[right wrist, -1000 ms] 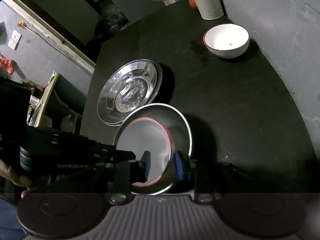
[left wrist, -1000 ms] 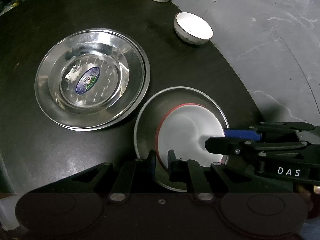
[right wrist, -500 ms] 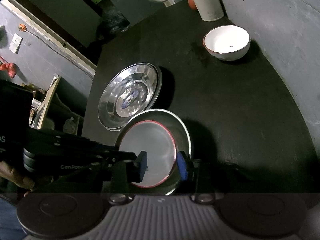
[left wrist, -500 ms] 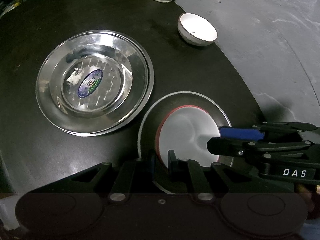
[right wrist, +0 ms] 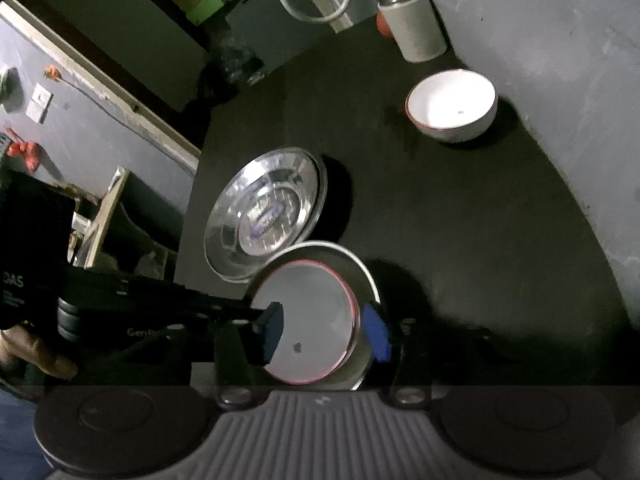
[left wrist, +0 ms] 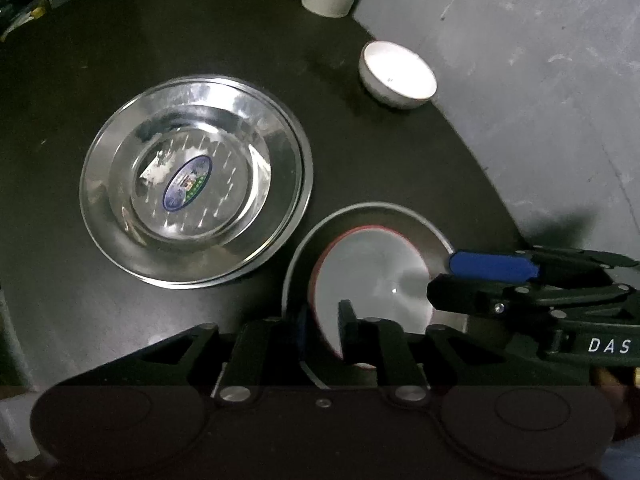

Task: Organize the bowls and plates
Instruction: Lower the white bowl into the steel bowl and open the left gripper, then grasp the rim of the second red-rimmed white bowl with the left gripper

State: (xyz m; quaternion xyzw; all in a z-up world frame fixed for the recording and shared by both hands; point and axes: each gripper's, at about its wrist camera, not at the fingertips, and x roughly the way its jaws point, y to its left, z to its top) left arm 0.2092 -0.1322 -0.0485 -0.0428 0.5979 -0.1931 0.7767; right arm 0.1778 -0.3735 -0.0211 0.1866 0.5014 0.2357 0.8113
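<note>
Partly hidden: bowl (left wrist: 372, 276) rim behind left claw (left wrist: 323, 330).

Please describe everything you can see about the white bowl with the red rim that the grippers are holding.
The red-rimmed white bowl looks ceramic and glossy, with a plain white inside and one small dark speck. It sits tilted inside a steel plate near the edge of the dark table. The left hand-held gripper grips its near rim. The right hand-held gripper straddles bowl and plate, its fingers open.

On the table (left wrist: 120, 60), stacked plates (left wrist: 196, 184) lie at ten o'clock of a bowl (left wrist: 372, 280) sitting in a plate (left wrist: 420, 220); another bowl (left wrist: 396, 74) at one.
</note>
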